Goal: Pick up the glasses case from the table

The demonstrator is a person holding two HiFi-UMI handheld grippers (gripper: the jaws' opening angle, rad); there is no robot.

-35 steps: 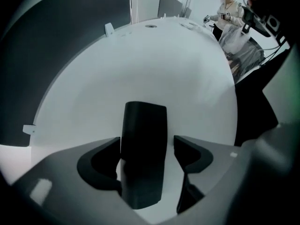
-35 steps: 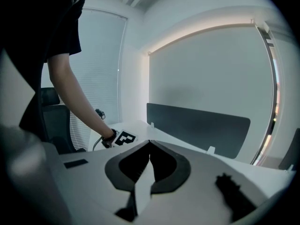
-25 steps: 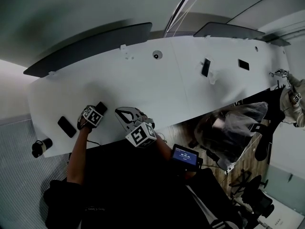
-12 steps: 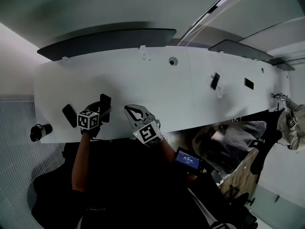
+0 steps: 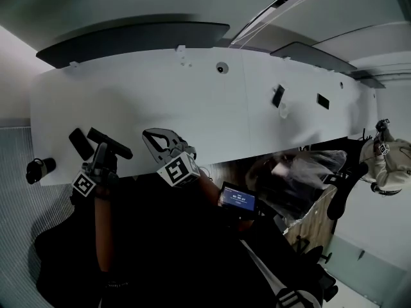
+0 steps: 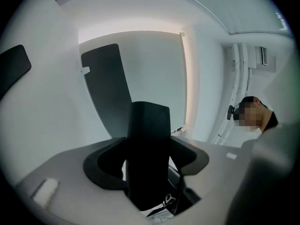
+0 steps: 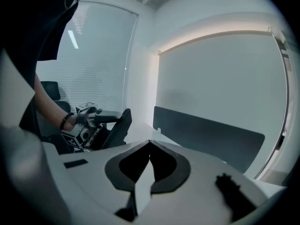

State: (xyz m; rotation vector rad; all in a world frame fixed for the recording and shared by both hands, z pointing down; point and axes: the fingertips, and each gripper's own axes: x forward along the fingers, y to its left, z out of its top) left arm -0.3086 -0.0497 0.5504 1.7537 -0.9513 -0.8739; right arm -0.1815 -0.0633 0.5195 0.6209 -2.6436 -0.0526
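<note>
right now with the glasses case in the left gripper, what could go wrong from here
1. The glasses case sticks out well past the jaws of the left gripper, so it might pivot or slip if swung.
2. The right gripper, shut and empty, sits close beside it and could knock it.
3. A flat black item lies on the table nearby; a dropped case may hit it.

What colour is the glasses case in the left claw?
Plain black glasses case, clearest in the left gripper view.
</note>
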